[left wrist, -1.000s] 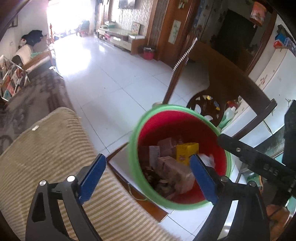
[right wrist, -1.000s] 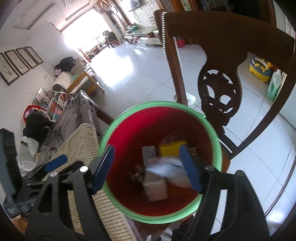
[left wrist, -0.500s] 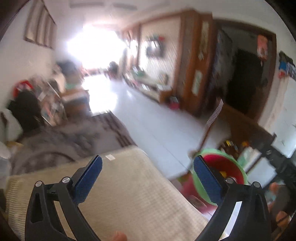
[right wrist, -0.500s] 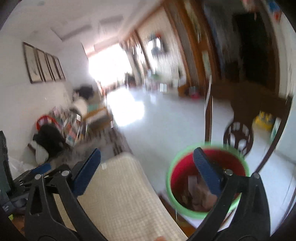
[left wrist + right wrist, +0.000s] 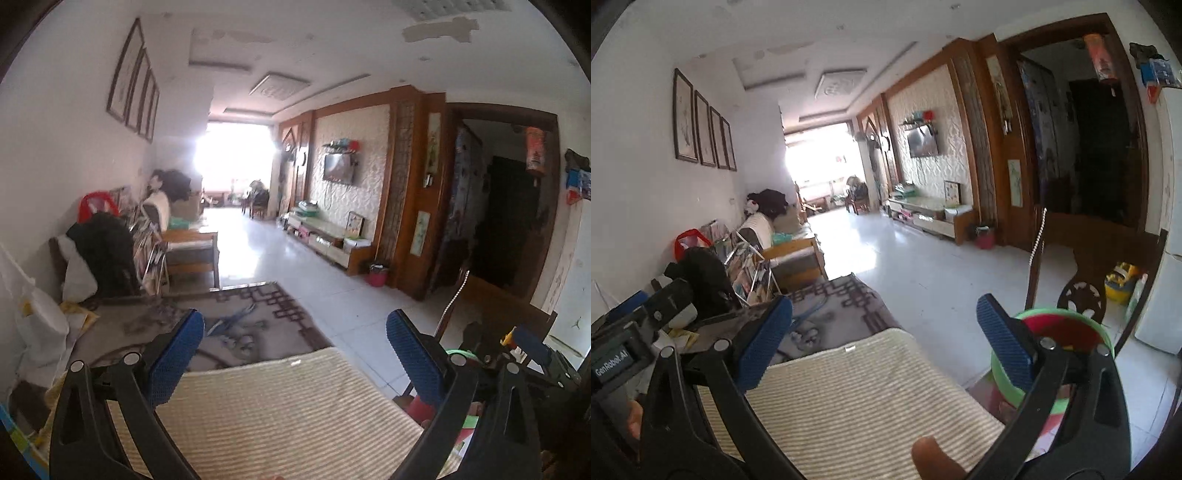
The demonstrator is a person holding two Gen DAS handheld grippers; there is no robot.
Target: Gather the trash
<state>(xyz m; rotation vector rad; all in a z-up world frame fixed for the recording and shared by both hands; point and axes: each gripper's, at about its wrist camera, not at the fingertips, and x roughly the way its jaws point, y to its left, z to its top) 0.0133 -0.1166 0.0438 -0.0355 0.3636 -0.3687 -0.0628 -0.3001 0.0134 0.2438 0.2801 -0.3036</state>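
Note:
The red trash bin with a green rim (image 5: 1067, 328) stands on the floor at the lower right of the right wrist view, partly behind my right finger; in the left wrist view only a bit of its rim (image 5: 458, 355) shows. My left gripper (image 5: 293, 360) is open and empty, held above a striped beige cushion (image 5: 280, 413). My right gripper (image 5: 884, 347) is open and empty above the same cushion (image 5: 857, 398). The right gripper shows at the right in the left wrist view (image 5: 517, 354); the left gripper shows at the left in the right wrist view (image 5: 631, 332).
A dark wooden chair (image 5: 1082, 280) stands behind the bin. A grey patterned cloth (image 5: 236, 325) lies past the cushion. Bags, clothes and a magazine rack (image 5: 746, 273) line the left wall. White tiled floor (image 5: 295, 273) runs to a TV cabinet (image 5: 927, 214) and a bright window.
Both grippers have lifted and tilted up from looking down into the bin to facing along the room. The bin has dropped to the lower right of both views. Both stay open.

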